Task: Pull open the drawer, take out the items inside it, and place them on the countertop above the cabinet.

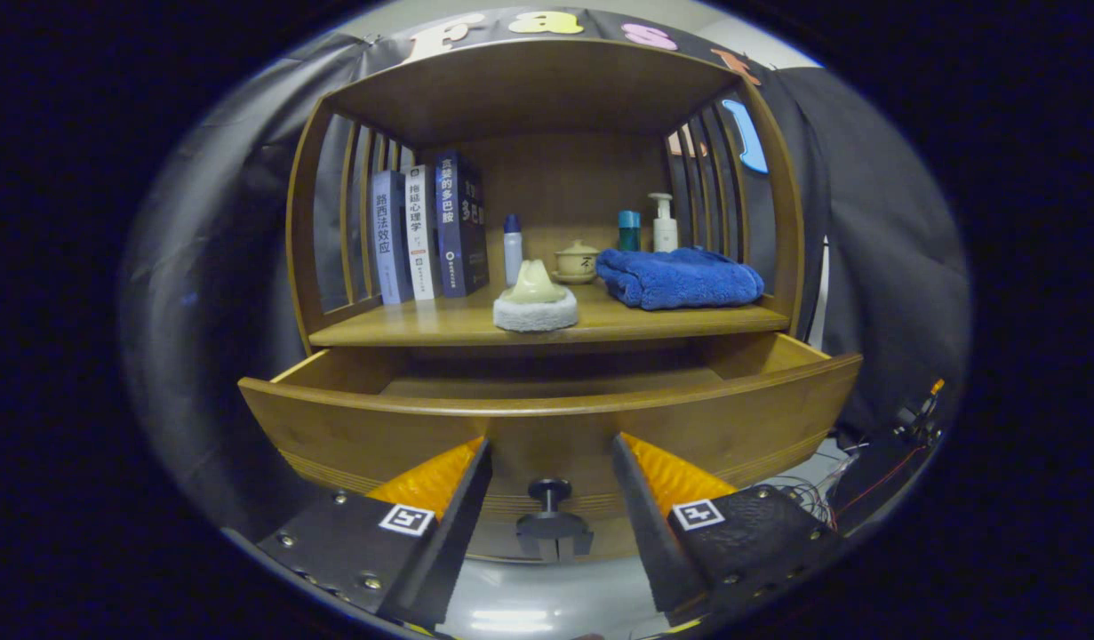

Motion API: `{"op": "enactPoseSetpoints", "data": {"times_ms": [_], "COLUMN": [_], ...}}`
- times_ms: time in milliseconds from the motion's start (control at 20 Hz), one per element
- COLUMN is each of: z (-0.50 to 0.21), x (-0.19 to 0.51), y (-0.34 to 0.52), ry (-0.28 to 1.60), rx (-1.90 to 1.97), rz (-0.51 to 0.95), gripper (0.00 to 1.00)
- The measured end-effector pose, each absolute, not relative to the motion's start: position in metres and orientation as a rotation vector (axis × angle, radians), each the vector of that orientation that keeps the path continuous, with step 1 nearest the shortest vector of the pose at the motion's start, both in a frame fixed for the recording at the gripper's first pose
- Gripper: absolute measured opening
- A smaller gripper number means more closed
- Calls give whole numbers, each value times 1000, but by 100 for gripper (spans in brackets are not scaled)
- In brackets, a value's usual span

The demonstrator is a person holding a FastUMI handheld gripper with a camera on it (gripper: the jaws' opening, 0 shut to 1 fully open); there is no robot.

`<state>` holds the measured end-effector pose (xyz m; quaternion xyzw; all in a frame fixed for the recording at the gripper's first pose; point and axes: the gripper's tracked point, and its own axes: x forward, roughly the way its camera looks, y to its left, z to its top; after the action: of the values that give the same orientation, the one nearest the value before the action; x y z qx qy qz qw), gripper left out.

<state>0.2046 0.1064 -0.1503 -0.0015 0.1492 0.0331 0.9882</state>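
The wooden drawer [547,418] stands pulled out under the countertop [422,331]; what I can see of its inside is bare wood. Its dark knob [549,492] sits low on the drawer front, between my fingers and untouched by them. My gripper [551,444] is open, fingertips close to the drawer front on either side of the knob. A pale hat-shaped item with a fluffy white base [535,300] rests on the countertop's front edge. A folded blue towel [678,277] lies to its right.
Three books [427,233] stand at the back left of the shelf. Behind the hat item are a small bottle [512,247], a lidded cup [576,260], a teal jar [629,230] and a pump bottle [664,223]. Wooden slats close both sides. Cables [875,471] lie right of the cabinet.
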Motion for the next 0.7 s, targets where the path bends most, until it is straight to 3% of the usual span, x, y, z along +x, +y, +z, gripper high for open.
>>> {"op": "enactPoseSetpoints", "data": {"times_ms": [700], "z": [-150], "x": [207], "y": [107], "ry": [288], "rx": [1], "rz": [66], "gripper": [82]}}
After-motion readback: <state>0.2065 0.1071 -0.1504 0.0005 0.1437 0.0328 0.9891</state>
